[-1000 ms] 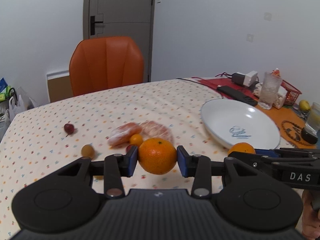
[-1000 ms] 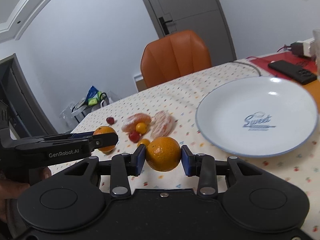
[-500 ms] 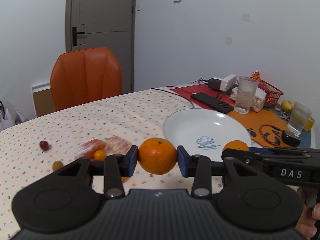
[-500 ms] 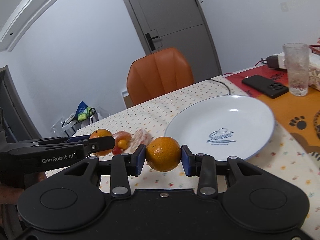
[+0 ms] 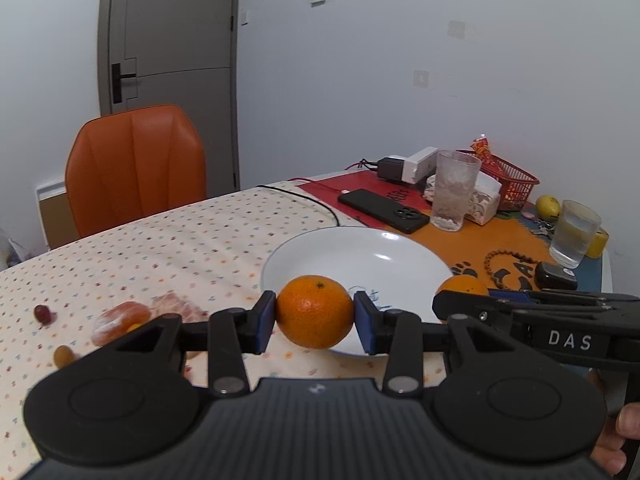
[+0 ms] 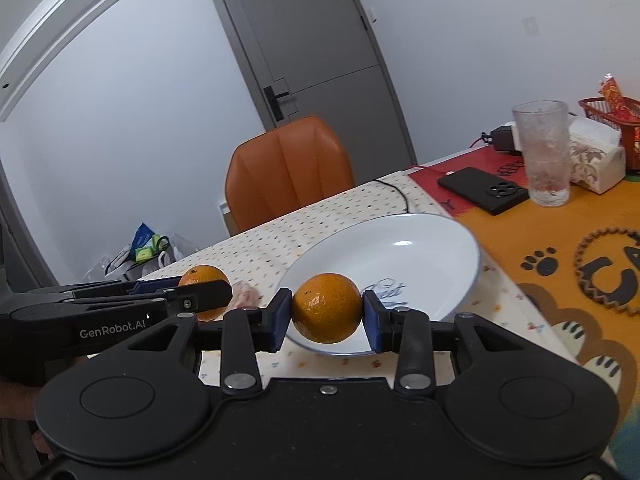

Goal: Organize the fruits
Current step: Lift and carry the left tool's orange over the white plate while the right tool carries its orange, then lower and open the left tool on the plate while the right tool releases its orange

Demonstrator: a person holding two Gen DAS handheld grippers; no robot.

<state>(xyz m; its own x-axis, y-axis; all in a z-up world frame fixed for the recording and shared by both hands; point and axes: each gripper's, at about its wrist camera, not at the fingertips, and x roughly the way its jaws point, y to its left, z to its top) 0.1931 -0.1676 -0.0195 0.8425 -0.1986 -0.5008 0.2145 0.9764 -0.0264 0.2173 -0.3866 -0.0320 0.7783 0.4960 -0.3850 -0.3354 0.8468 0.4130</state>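
Note:
My left gripper [image 5: 315, 316] is shut on an orange [image 5: 315, 311] and holds it above the near rim of the white plate [image 5: 360, 252]. My right gripper [image 6: 326, 314] is shut on a second orange [image 6: 326, 307], also over the plate's [image 6: 420, 248] near rim. Each gripper shows in the other's view, the right one [image 5: 440, 304] with its orange [image 5: 462, 285], the left one [image 6: 228, 292] with its orange [image 6: 204, 276]. Peeled citrus pieces [image 5: 120, 318], a red berry [image 5: 42, 314] and a small yellow fruit [image 5: 63, 356] lie on the dotted cloth to the left.
A phone [image 5: 384, 210], a tall glass [image 5: 454, 190], a tissue box [image 5: 484, 200], a red basket [image 5: 508, 178], a water glass [image 5: 574, 232] and a lemon [image 5: 548, 208] stand beyond the plate on the orange mat. An orange chair [image 5: 134, 168] stands behind the table.
Both grippers have moved right with their oranges, from over the loose fruit to over the plate's near rim. The fruit on the cloth has not moved.

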